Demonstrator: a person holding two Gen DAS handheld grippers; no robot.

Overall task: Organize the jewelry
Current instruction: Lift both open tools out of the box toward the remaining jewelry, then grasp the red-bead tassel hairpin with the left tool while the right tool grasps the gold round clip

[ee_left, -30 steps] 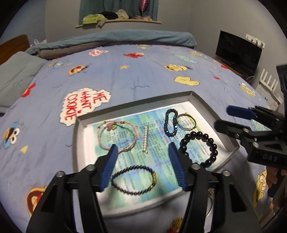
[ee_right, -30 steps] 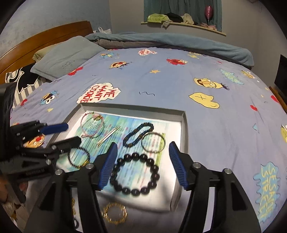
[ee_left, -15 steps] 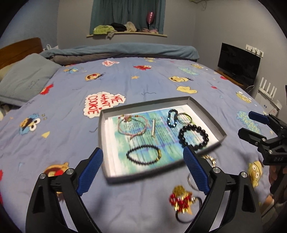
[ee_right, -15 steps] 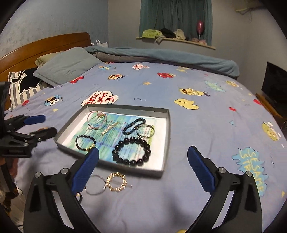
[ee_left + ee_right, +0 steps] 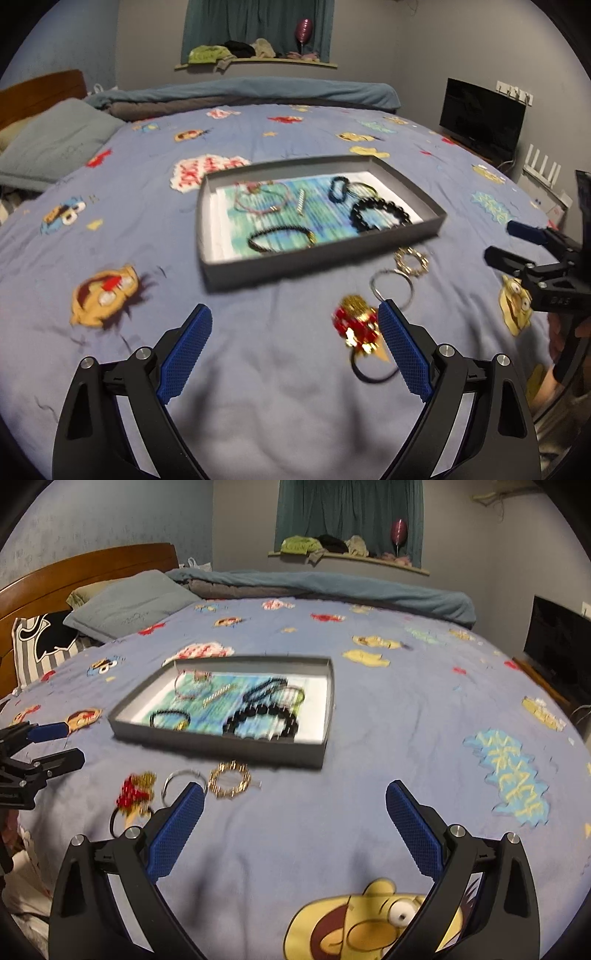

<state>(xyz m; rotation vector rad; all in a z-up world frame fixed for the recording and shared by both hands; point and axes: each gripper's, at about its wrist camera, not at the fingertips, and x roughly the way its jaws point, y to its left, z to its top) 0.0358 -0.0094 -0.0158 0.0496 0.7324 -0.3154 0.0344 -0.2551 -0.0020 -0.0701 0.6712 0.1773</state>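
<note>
Lying on the bed, the grey tray [image 5: 325, 254] holds a large black bead bracelet [image 5: 380, 214], a thin dark bracelet [image 5: 280, 240], a pink one and a pearl bar. Both the left hand-held gripper [image 5: 295, 350] and right hand-held gripper [image 5: 295, 827] gape wide, empty. A gold bracelet [image 5: 229, 779], silver ring and red charm lie outside the tray, near its front wall.

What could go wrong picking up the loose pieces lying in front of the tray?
The silver ring and gold bracelet lie close together, so open left tongs might snag both. The red and gold charm overlaps a black band; lifting one may drag the other. The soft bedspread could bunch.

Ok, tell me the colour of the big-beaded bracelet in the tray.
Black. The big-beaded bracelet shows best in the left wrist view, inside the grey tray.
</note>
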